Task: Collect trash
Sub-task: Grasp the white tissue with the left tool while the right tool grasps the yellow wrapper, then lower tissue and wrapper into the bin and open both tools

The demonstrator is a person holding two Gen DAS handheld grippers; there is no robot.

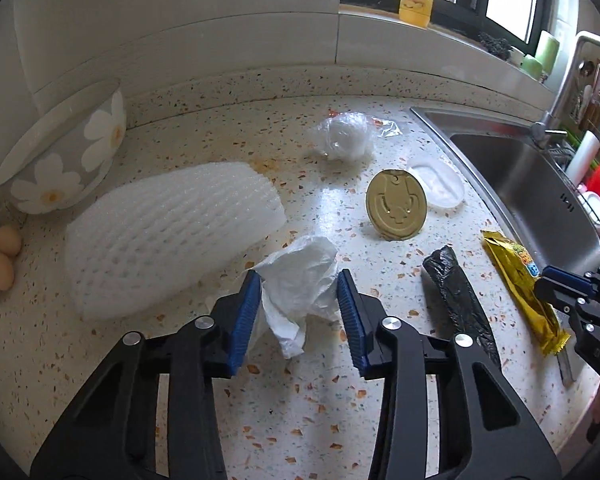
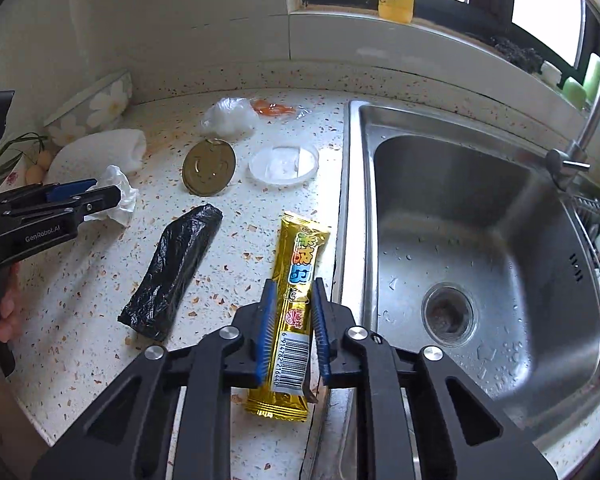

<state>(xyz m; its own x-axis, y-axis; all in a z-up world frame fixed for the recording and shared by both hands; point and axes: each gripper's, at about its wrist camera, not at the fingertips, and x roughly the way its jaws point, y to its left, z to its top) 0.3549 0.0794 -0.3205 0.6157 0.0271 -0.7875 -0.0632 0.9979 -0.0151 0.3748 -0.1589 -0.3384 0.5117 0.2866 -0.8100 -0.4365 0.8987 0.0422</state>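
Here, through the left wrist camera, your left gripper (image 1: 298, 280) pinches a crumpled white tissue (image 1: 300, 284) on the speckled countertop (image 1: 300, 412), beside a white foam net (image 1: 172, 240) and a gold can lid (image 1: 396, 205). Through the right wrist camera, your right gripper (image 2: 292, 288) clamps the gold snack wrapper (image 2: 294, 304) lying along the sink (image 2: 480, 248) edge, near a rolled black bag (image 2: 176, 268).

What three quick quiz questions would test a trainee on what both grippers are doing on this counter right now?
1. True or false: the left gripper is closed around the black bag.
2. What does the right gripper clamp? A) gold snack wrapper B) can lid C) foam net
3. Fill in: the wrapper lies beside the steel ____.

Key: 1 false, it pinches the crumpled white tissue; 2 A; 3 sink.
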